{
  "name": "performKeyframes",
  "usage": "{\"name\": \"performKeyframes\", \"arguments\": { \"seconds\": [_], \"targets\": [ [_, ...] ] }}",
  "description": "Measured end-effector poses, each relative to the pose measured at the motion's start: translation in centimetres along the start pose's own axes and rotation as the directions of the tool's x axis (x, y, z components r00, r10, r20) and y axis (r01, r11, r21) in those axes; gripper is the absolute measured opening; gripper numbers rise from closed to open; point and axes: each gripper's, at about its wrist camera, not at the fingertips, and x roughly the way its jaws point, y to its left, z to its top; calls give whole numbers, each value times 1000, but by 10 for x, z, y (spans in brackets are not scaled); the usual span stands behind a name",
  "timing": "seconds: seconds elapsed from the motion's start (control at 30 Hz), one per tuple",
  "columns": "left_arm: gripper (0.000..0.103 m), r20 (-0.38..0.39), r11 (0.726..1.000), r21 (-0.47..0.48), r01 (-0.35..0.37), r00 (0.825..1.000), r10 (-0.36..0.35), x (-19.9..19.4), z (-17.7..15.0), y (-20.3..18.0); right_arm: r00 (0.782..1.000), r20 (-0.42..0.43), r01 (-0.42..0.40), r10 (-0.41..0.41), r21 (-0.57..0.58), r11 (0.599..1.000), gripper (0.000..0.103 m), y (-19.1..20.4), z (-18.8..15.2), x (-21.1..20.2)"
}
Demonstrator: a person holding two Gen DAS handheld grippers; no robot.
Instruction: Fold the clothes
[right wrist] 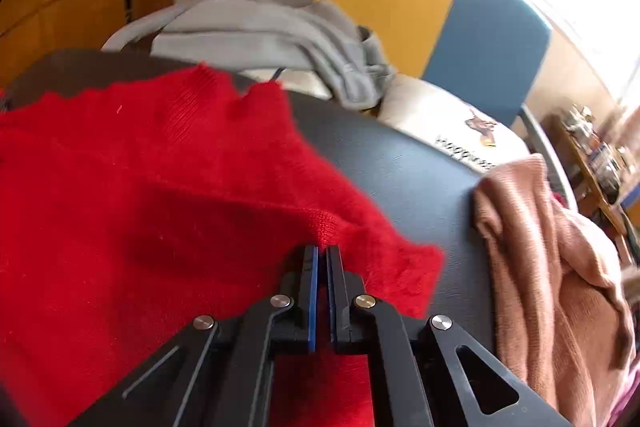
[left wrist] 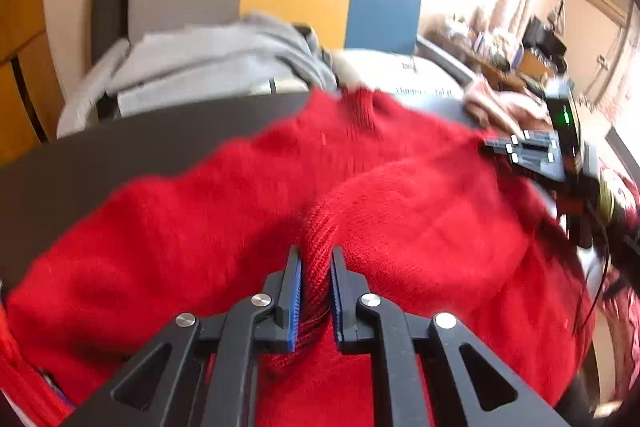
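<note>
dark table point(right wrist: 420, 179), red sweater point(right wrist: 140, 187) spread across it, pinkish-brown garment point(right wrist: 552, 259) draped at its right edge

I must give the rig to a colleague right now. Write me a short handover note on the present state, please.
Left hand-held gripper: shut on a ribbed fold of the red sweater.
Right hand-held gripper: shut on the sweater's edge.
The sweater lies spread on the dark table; a pink garment lies at the table's right, a grey garment behind it.
Done: both grips taken.
Left: the folding itself.
</note>
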Motion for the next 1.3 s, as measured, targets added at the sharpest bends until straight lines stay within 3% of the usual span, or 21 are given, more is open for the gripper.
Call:
{"name": "performKeyframes", "arguments": {
  "seconds": [0.07,0.13,0.23,0.37,0.43,0.53,0.67,0.73,0.83,0.97,1.1,1.13,1.2,1.3],
  "targets": [
    [11,-13,999,-20,-25,1000,25,9,15,3,1000,6,18,-18,36,999,4,-10,8,5],
    [16,-83,997,-64,-34,996,29,28,28,12,999,12,32,-33,70,997,4,-19,15,9],
    [22,-179,978,-203,-53,984,16,53,37,32,999,32,-6,3,91,996,7,-19,12,3],
    [27,-77,928,-371,-42,997,14,29,32,67,997,61,-56,49,118,991,17,-18,9,-4],
    [28,-66,912,-408,-35,998,8,23,25,78,994,76,-82,72,130,988,19,-18,7,-7],
    [28,-91,907,-418,-49,996,12,23,11,79,989,100,-122,108,145,982,27,-16,4,-13],
    [31,-90,903,-424,-70,995,34,21,-8,71,972,120,-214,202,94,972,52,15,-8,-39],
    [19,-90,901,-426,-80,995,46,20,-17,67,975,82,-216,208,115,970,52,24,-24,-37],
    [16,-89,898,-430,-95,994,63,19,-31,61,988,9,-151,152,165,975,52,19,-63,-23],
    [18,-89,893,-436,-116,992,85,17,-50,53,970,88,-241,226,269,932,52,-9,-86,-35],
    [22,-36,903,-412,-125,992,120,-3,-51,31,948,112,-319,299,316,894,52,-20,-86,-48],
    [23,-21,906,-405,-127,991,129,-9,-50,26,939,157,-342,306,334,878,53,-26,-90,-64],
    [25,9,911,-391,-132,989,147,-20,-50,14,944,198,-323,265,369,872,54,-41,-105,-88],
    [28,53,925,-357,-127,986,156,-33,-47,-7,954,182,-294,239,398,869,55,-55,-137,-110]
  ]
}}
